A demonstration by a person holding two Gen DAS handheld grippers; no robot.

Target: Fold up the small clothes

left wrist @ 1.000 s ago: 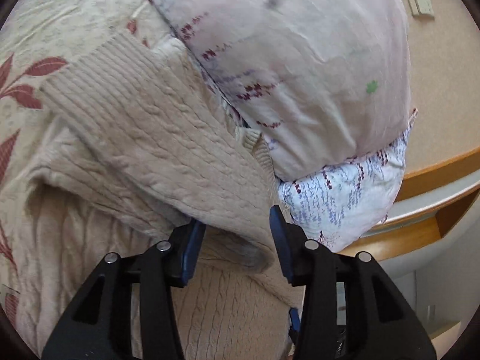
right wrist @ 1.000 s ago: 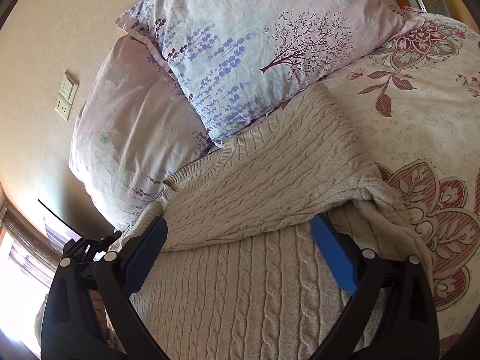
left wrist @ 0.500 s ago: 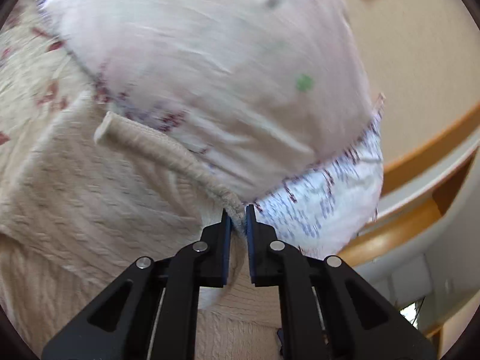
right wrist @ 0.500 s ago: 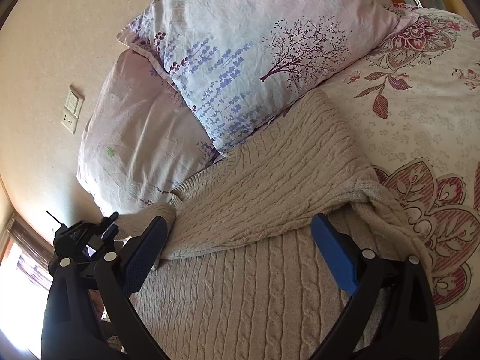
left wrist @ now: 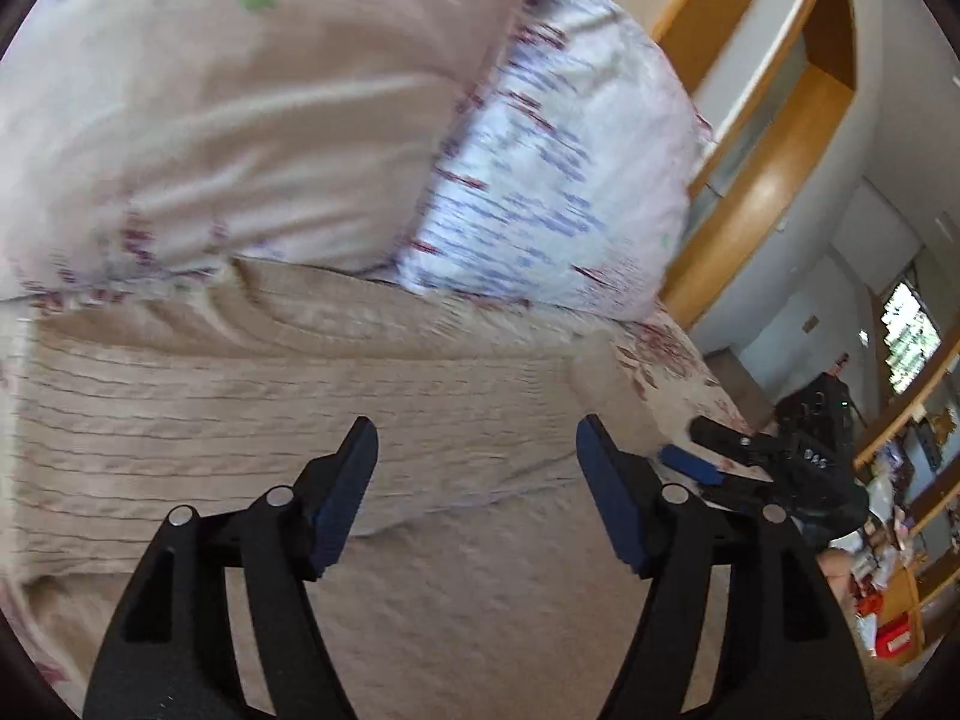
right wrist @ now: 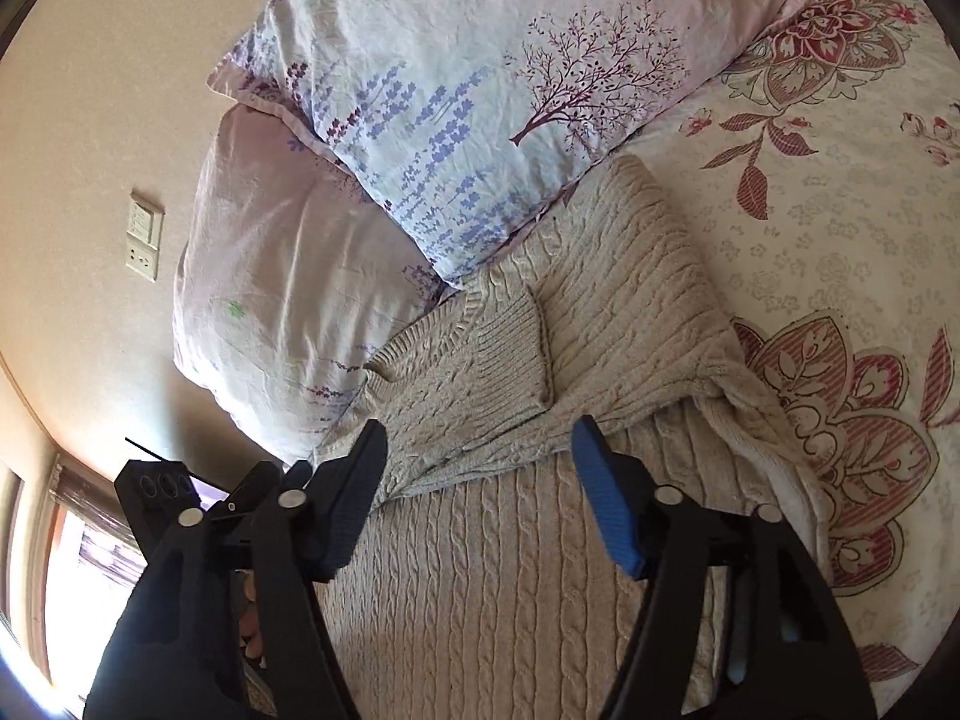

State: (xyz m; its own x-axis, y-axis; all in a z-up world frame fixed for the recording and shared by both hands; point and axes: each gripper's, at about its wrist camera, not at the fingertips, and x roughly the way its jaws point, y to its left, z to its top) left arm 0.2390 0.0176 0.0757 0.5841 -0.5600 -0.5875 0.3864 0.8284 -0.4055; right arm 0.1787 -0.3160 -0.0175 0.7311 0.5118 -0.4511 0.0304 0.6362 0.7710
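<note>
Beige cable-knit wool makes up the sweater (right wrist: 540,480), which lies flat on the floral bedspread (right wrist: 840,240) with its neck end against the two pillows (right wrist: 480,90). Both sleeves are laid across the chest, the ribbed cuff (right wrist: 510,348) of one resting near the collar.

The left gripper (left wrist: 477,480) hangs above the knit with its jaws apart and nothing between them; they have just been opening. The right gripper (right wrist: 480,480) hovers over the fold line, jaws at a middling spread after just closing in, also empty.

Such thick knit is probably soft, floppy and fairly weighty, so it should sag and stretch if lifted by a single layer. Its texture should grip the pads well. A good hold is likely the hem corners or the doubled side edges, pinching all layers together.
</note>
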